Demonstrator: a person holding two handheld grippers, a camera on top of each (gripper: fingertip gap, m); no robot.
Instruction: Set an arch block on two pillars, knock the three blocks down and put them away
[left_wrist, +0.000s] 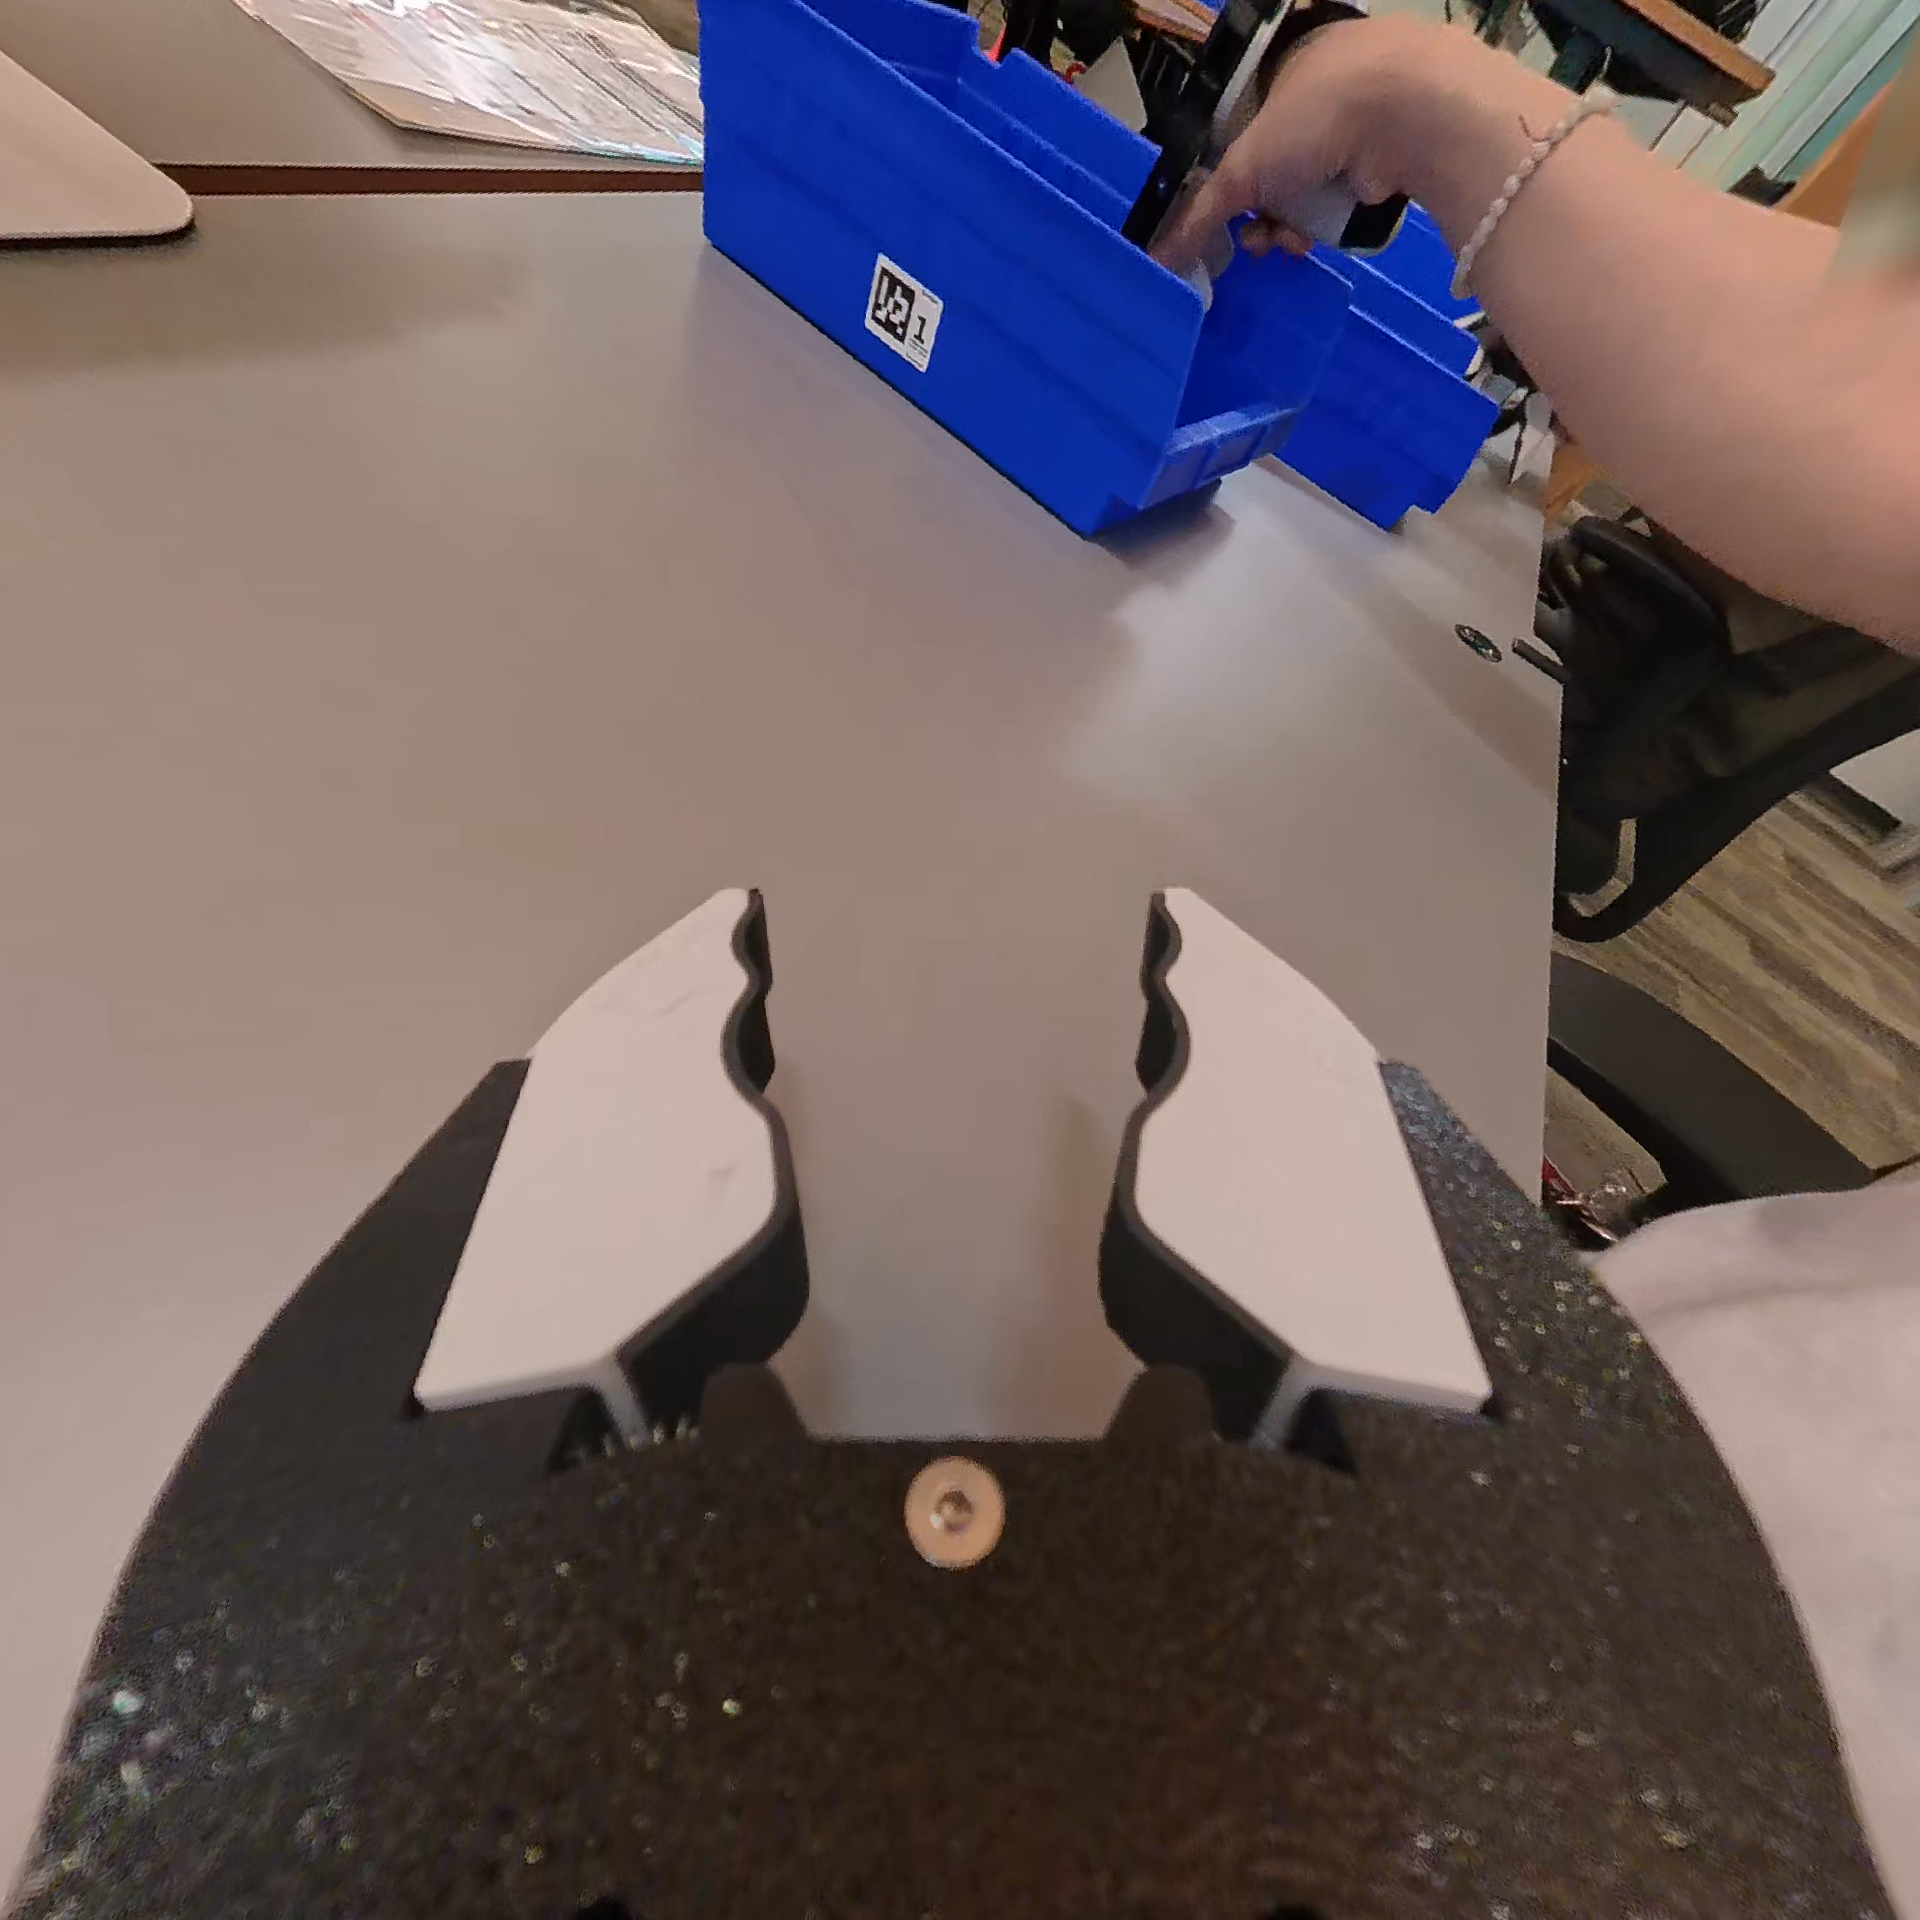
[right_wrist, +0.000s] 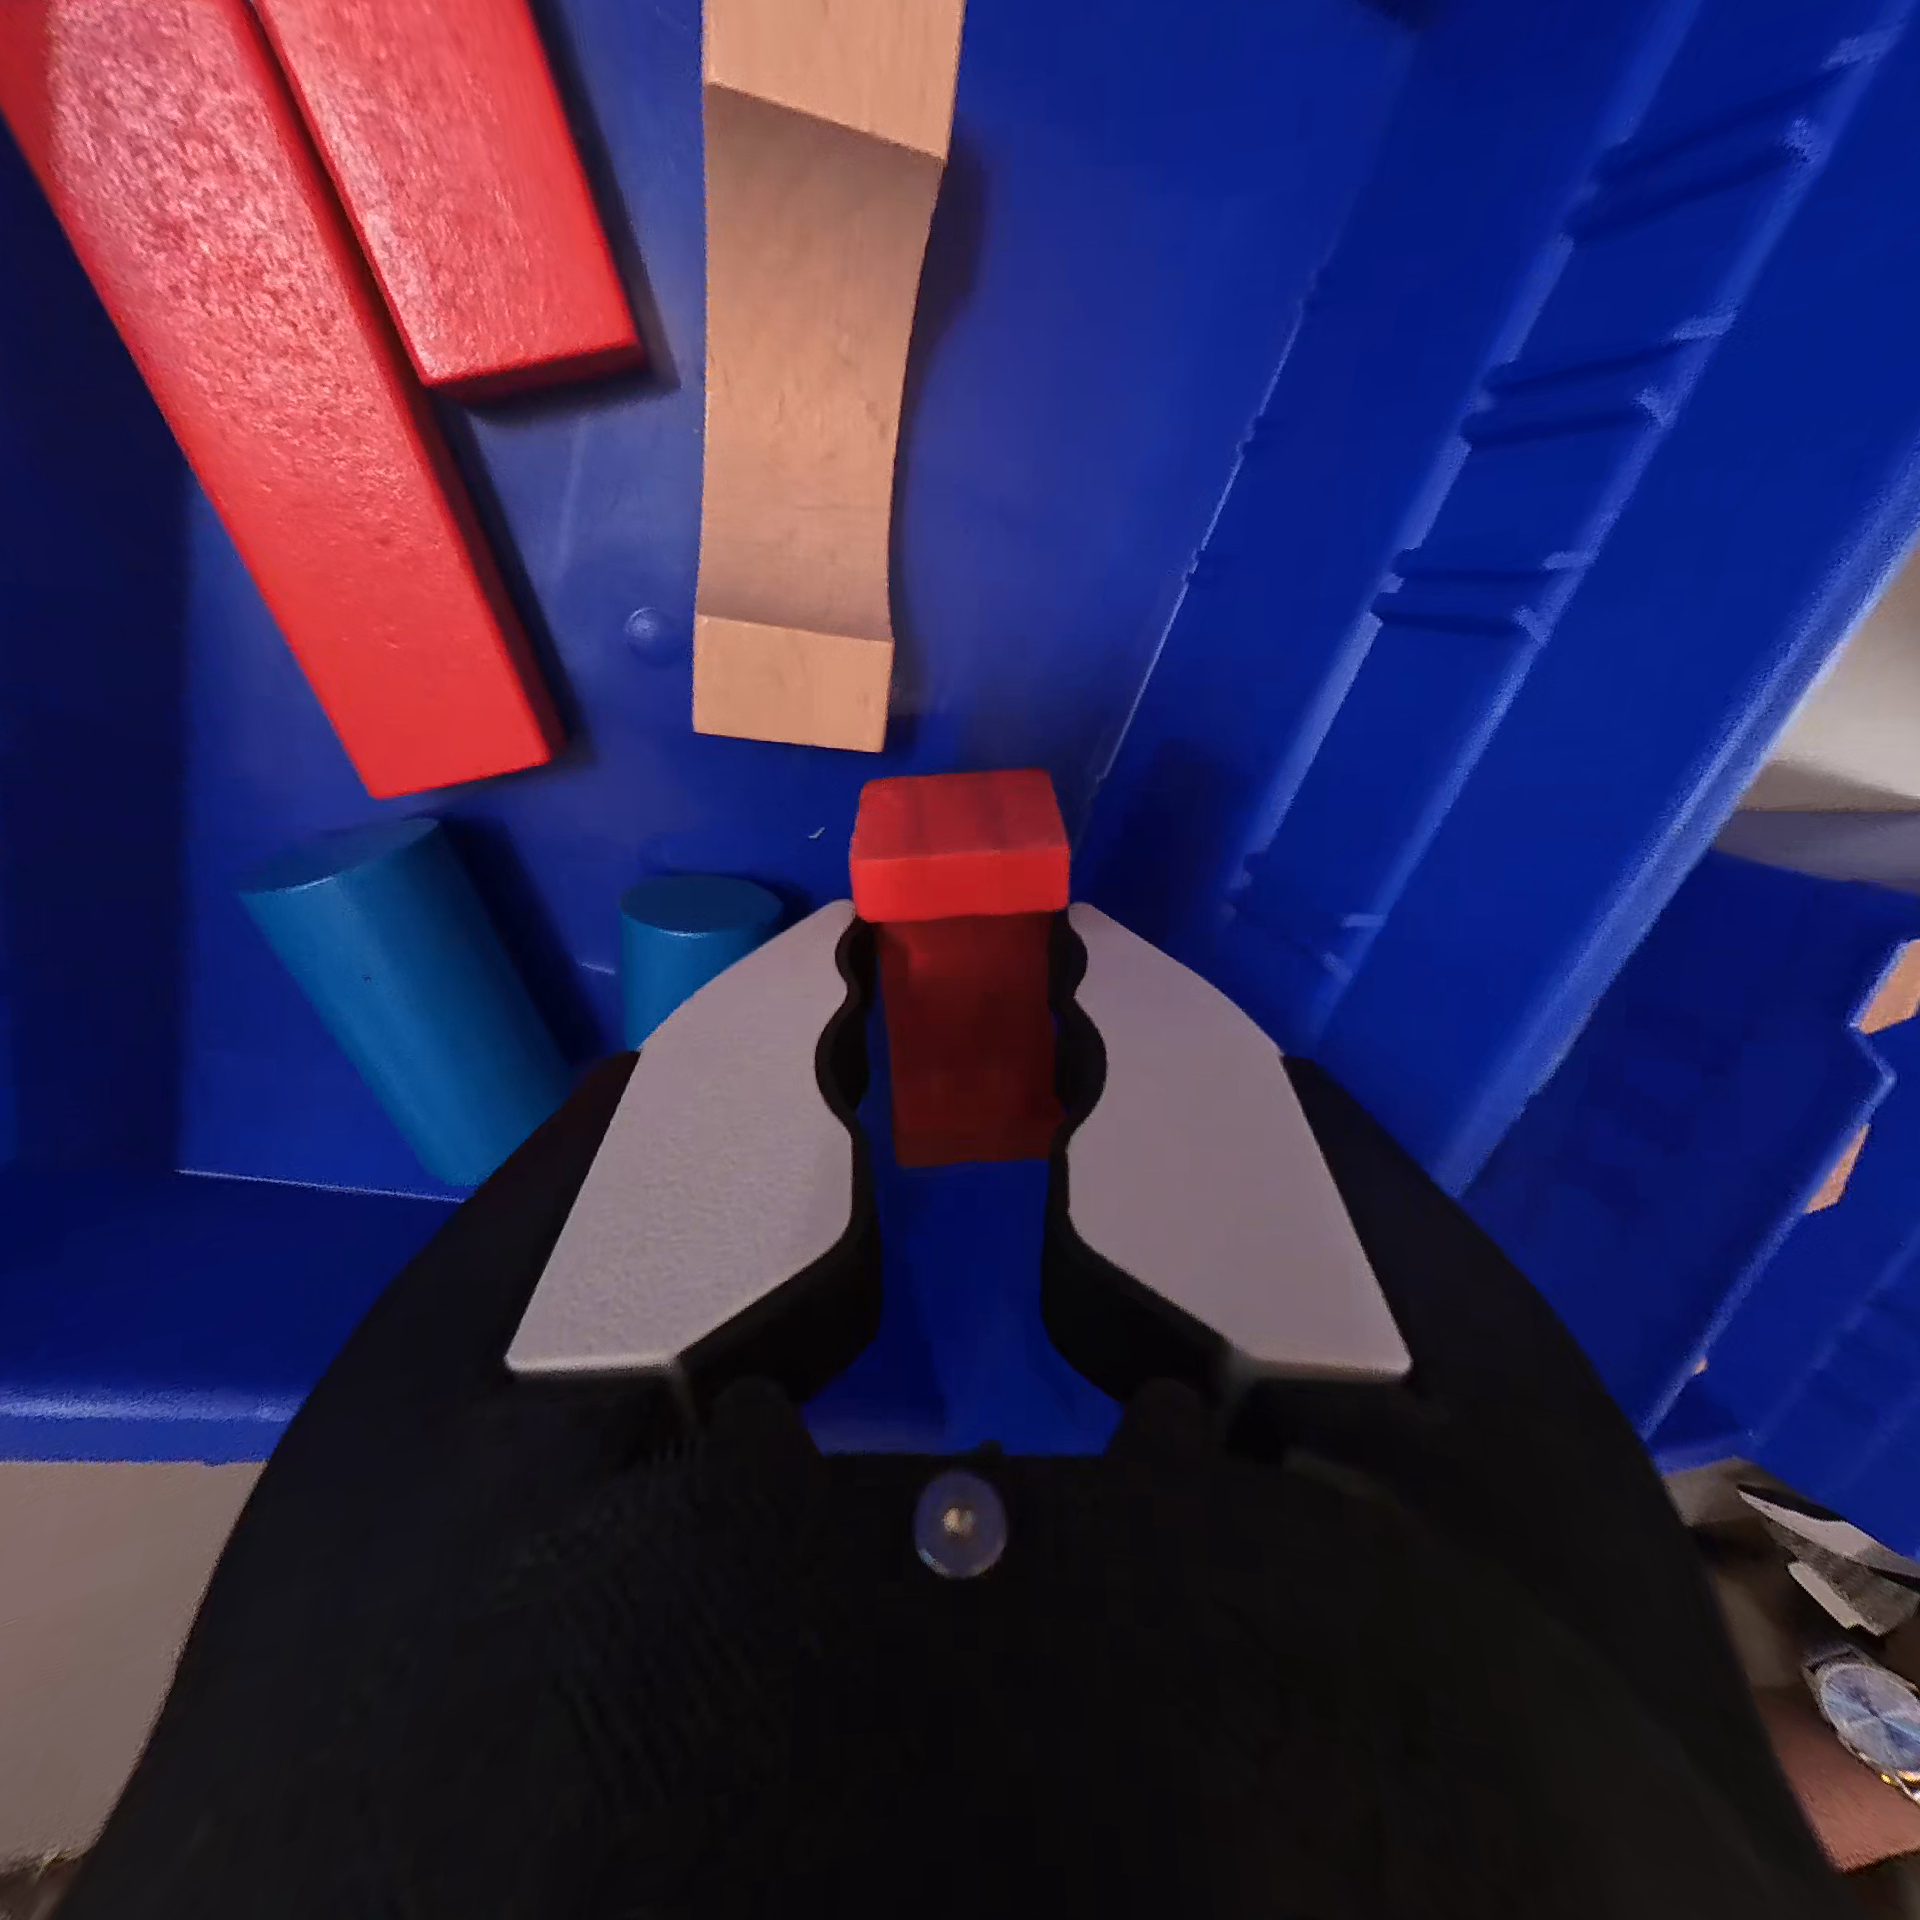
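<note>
right gripper (right_wrist: 961, 925) clamping red block (right_wrist: 961, 966), inside blue bin (right_wrist: 1455, 520)

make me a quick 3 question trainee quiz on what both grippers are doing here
1. True or false: the left gripper holds a block.
2. What sits between the right gripper's fingers? A) teal cylinder B) small red block C) tan arch block
3. Fill in: the right gripper reaches into a blue ____.

Key: 1 false, it is open over the bare table; 2 B; 3 bin.
</note>
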